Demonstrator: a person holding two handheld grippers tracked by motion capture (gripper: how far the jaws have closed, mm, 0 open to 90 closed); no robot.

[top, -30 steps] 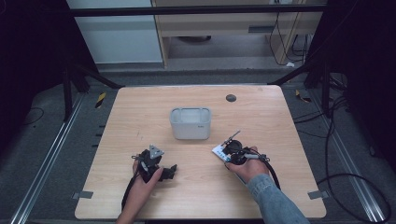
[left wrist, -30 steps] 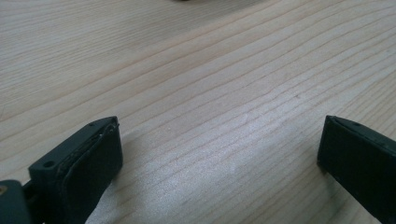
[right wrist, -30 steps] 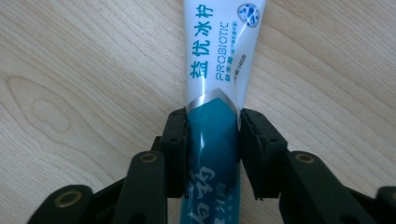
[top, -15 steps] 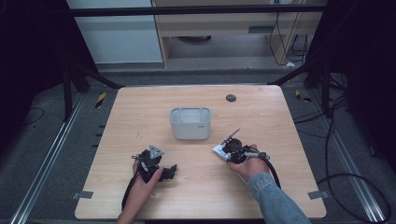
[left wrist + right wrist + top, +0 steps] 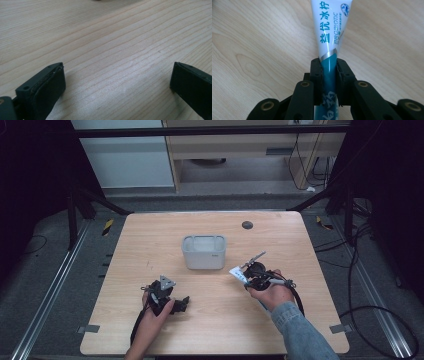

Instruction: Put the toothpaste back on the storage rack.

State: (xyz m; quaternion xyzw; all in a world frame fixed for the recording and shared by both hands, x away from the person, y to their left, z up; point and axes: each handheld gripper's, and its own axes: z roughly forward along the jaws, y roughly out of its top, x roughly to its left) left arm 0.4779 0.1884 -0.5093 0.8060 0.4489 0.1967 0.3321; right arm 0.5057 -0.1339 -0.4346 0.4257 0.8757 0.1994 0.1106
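In the right gripper view the right gripper (image 5: 329,75) has its two black jaws drawn in tight on a white and teal toothpaste tube (image 5: 332,32), the pads (image 5: 317,75) pressing its teal lower part flat from both sides; the jaws have just been closing, and the tube sits between them. The tube's long axis runs straight up the middle of that frame, away from the gripper: its narrow pinched part is at the jaws, and it widens into the white printed body toward the top edge, where it runs out of frame. In the high view the same gripper (image 5: 248,274) sits right of centre in the lower half of the frame, held in the person's right hand (image 5: 272,292), with the tube (image 5: 237,273) showing as a small white tip that points toward the left of the frame, near the lower right corner of a grey rectangular plastic container (image 5: 204,252). The left gripper (image 5: 181,304) lies low in the left half of that frame; in the left gripper view its jaws stand wide apart, with bare light wooden table (image 5: 112,50) between them.
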